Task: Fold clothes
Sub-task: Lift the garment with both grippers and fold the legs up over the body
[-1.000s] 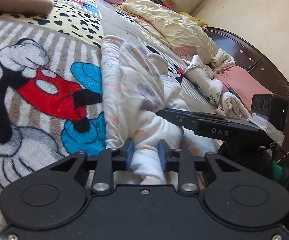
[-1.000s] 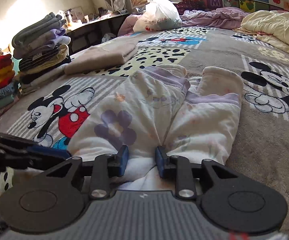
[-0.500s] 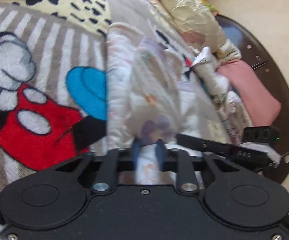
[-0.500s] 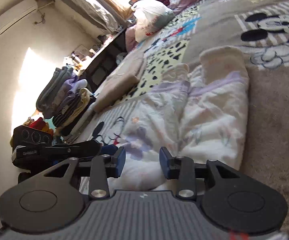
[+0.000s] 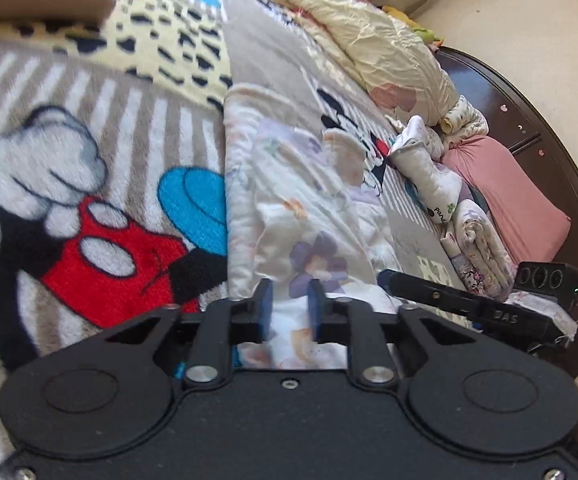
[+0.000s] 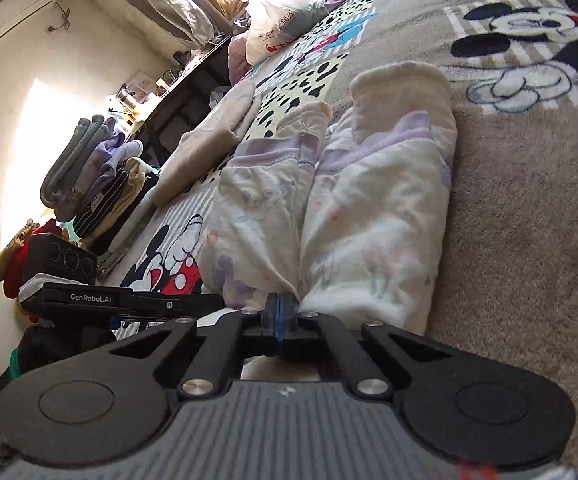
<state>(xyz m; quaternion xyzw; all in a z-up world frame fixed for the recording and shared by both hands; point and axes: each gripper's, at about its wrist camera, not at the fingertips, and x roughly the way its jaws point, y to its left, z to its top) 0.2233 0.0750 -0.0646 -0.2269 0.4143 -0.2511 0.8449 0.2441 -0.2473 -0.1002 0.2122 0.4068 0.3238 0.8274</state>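
White floral pyjama trousers (image 5: 285,200) with purple cuffs lie lengthwise on the Mickey Mouse blanket (image 5: 89,208), legs side by side pointing away; they also show in the right wrist view (image 6: 353,216). My left gripper (image 5: 289,304) holds the near waist end, jaws a little apart with cloth between them. My right gripper (image 6: 283,312) is shut tight on the near edge where the two legs meet. Each gripper shows in the other's view, the right one (image 5: 469,308) and the left one (image 6: 121,300).
A folded beige garment (image 6: 209,136) lies further up the bed. Stacked folded clothes (image 6: 89,176) stand at the left. A cream quilt (image 5: 369,48), a pink pillow (image 5: 513,200) and rolled clothes (image 5: 477,248) lie at the right. A white bag (image 6: 281,16) sits far back.
My right gripper has closed from open onto the trousers' near edge. Both grippers have tilted and lifted slightly with the waist end; the left stays on the cloth.
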